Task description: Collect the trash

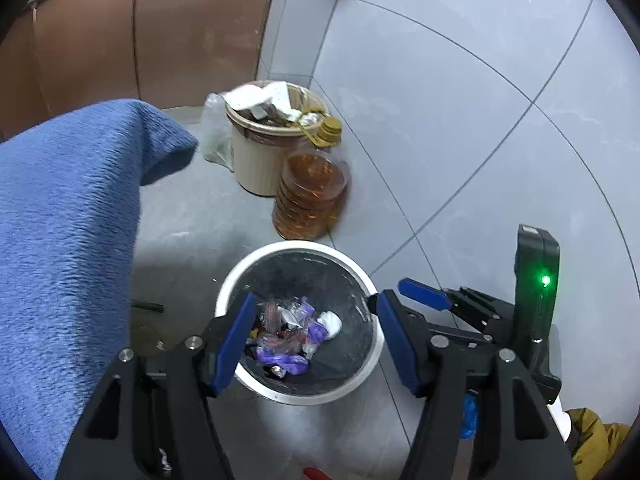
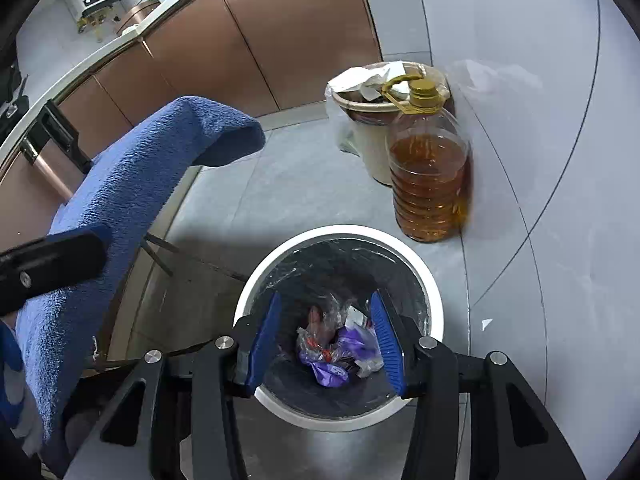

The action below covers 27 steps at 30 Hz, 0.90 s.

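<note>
Left gripper: the black left gripper with blue pads (image 1: 316,344) hangs over the bin. Its fingers are apart with nothing between them.
Right gripper: the black right gripper with blue pads (image 2: 326,346) hangs over the same bin. Its fingers are apart and hold nothing.
Bin: the round white trash bin with a dark plastic bag inside (image 1: 256,258) stands upright on the floor, its mouth facing up, right under both grippers.
Trash: the crumpled purple and clear wrappers (image 2: 340,350) lie in a pile at the bottom of the bin. A small white wad (image 1: 331,322) lies beside them.
Writing: no words can be read on anything.
Blue cloth: a fuzzy blue towel (image 1: 68,220) hangs to the left of the bin, close by.
Oil bottle: a big clear plastic bottle of golden oil with a yellow cap (image 2: 430,176) stands upright behind the bin.
Far bin: a beige ribbed bin stuffed with paper (image 1: 256,152) stands just behind the bottle, touching it.
Back: brown cupboard doors (image 2: 248,36) and a grey tiled wall (image 1: 460,80).
</note>
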Motion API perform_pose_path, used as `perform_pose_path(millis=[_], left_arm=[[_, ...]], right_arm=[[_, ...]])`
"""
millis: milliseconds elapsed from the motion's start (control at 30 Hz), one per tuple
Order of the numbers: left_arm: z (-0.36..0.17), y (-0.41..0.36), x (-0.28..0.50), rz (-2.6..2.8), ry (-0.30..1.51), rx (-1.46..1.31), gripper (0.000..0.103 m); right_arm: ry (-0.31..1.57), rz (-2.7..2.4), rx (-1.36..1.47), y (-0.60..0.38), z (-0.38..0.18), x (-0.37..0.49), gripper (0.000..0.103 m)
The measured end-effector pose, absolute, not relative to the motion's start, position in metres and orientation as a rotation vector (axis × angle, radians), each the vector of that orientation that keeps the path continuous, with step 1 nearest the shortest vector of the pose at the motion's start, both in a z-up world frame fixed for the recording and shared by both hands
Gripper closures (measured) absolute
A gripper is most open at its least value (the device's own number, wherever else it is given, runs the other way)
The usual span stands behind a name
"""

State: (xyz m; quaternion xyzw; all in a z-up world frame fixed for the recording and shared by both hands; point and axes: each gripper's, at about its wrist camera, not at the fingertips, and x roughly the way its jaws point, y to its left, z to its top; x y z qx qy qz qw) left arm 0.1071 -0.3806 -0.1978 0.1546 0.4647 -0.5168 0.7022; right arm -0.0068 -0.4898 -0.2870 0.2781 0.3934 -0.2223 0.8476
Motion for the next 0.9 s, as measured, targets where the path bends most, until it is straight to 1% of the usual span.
perform_pose_path(millis=[167, 333, 400, 500, 533, 667, 833, 900], left_arm=[[-0.176, -0.356, 0.114, -1.077, 0.961, 0.312, 0.042], [-0.136, -0.310, 0.122, -0.938, 0.819, 0.274, 0.042], [-0.117, -0.285, 0.124, -0.867, 0.751, 0.251, 0.042], [-0.093, -0.248, 0.128, -0.771, 0.673, 0.215, 0.041], [-0.085, -0.232, 0.130, -0.730, 0.647, 0.202, 0.040], [-0.062, -0.171, 0.135, -0.567, 0.576, 0.146, 0.029], [-0.038, -0.102, 0.138, -0.403, 0.528, 0.100, 0.027], [-0.029, -0.079, 0.137, -0.332, 0.496, 0.094, 0.027]], right_arm=[[0.802, -0.460, 0.584, -0.484, -0.271, -0.007, 0.055], [0.714, -0.411, 0.534, -0.463, -0.224, 0.001, 0.053], [0.671, -0.381, 0.499, -0.451, -0.200, 0.007, 0.048], [0.609, -0.327, 0.434, -0.426, -0.163, 0.018, 0.043], [0.589, -0.304, 0.409, -0.416, -0.150, 0.023, 0.042], [0.535, -0.217, 0.334, -0.377, -0.113, 0.045, 0.031], [0.483, -0.093, 0.248, -0.320, -0.074, 0.076, 0.025], [0.464, -0.059, 0.218, -0.302, -0.062, 0.085, 0.019]])
